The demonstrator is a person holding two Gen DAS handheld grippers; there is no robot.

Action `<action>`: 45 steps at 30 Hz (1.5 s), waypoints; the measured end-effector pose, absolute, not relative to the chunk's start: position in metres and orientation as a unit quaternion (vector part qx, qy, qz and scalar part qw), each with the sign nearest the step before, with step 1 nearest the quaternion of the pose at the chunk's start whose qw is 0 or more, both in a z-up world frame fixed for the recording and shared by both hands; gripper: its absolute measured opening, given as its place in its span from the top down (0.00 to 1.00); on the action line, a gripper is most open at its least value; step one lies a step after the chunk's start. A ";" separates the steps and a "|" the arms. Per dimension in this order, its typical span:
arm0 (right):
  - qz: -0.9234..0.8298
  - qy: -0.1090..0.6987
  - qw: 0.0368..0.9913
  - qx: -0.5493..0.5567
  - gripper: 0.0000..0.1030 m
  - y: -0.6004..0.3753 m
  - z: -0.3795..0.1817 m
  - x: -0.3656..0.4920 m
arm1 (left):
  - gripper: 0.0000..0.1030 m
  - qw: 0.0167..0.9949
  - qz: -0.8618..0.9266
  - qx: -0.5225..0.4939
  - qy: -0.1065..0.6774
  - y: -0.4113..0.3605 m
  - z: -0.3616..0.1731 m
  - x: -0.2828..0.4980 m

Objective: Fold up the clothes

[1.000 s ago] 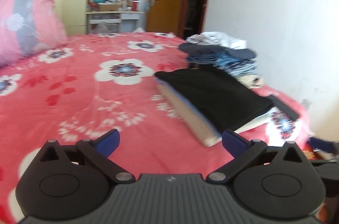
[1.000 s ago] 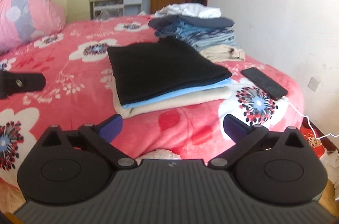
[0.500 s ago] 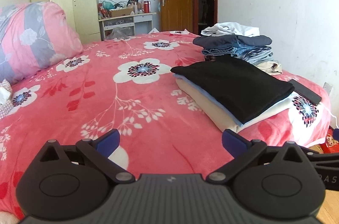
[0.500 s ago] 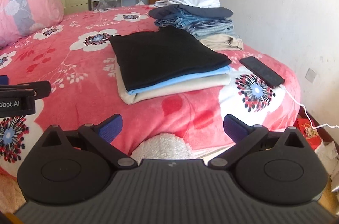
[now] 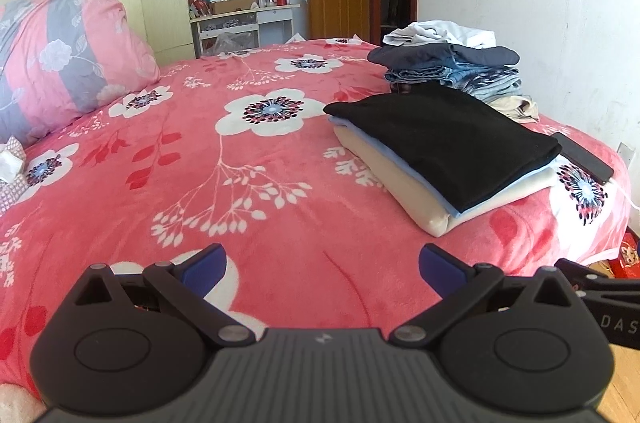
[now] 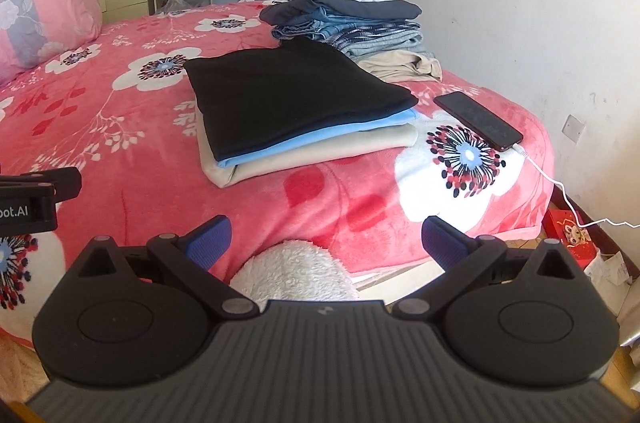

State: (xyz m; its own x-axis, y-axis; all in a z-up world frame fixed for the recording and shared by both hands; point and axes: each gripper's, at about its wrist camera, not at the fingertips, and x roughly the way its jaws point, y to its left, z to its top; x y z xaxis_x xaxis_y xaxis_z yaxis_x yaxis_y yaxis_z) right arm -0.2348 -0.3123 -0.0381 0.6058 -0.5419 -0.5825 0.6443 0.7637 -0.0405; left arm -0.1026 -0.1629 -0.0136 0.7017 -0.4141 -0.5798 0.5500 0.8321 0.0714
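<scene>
A folded stack lies on the red flowered bed point(image 5: 248, 207) point(image 6: 120, 127): a black garment point(image 5: 448, 139) point(image 6: 292, 95) on top, light blue under it, beige point(image 5: 400, 183) point(image 6: 320, 153) at the bottom. Behind it sits a looser pile of jeans and dark clothes point(image 5: 452, 71) point(image 6: 348, 23) with a white item on top. My left gripper point(image 5: 320, 269) is open and holds nothing, back at the bed's near edge. My right gripper point(image 6: 326, 243) is also open and holds nothing, over the bed's front edge, short of the stack.
A black phone point(image 6: 478, 121) point(image 5: 584, 159) on a white cable lies right of the stack near the bed's corner. A pink pillow point(image 5: 60, 59) is at the left. A white fluffy thing point(image 6: 296, 275) sits below the right gripper. Wall at right; wardrobe, cluttered desk and door behind.
Both grippers have pulled back from the folded stack toward the bed's near edge. The left view swung level. Both stayed open; the clothes did not move.
</scene>
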 end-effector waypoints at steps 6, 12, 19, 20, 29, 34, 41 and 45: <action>-0.329 0.295 0.893 0.093 0.01 -0.313 -0.040 -0.234 | 0.00 0.921 -0.254 0.124 0.269 -0.160 -0.011 -0.105; -0.325 0.297 0.893 0.092 0.01 -0.313 -0.042 -0.233 | 0.00 0.920 -0.255 0.125 0.271 -0.159 -0.012 -0.105; -0.326 0.301 0.892 0.094 0.01 -0.314 -0.044 -0.233 | 0.00 0.917 -0.256 0.122 0.281 -0.157 -0.014 -0.101; -0.326 0.301 0.891 0.094 0.01 -0.313 -0.044 -0.233 | 0.00 0.917 -0.256 0.121 0.281 -0.157 -0.014 -0.101; -0.329 0.303 0.889 0.094 0.01 -0.313 -0.044 -0.231 | 0.00 0.916 -0.256 0.119 0.285 -0.156 -0.014 -0.098; -0.330 0.303 0.890 0.091 0.01 -0.313 -0.043 -0.230 | 0.00 0.916 -0.256 0.115 0.286 -0.154 -0.014 -0.097; -0.328 0.305 0.890 0.087 0.01 -0.312 -0.041 -0.226 | 0.00 0.916 -0.255 0.111 0.290 -0.153 -0.013 -0.094; -0.329 0.305 0.890 0.084 0.01 -0.311 -0.041 -0.224 | 0.00 0.915 -0.254 0.110 0.293 -0.153 -0.014 -0.092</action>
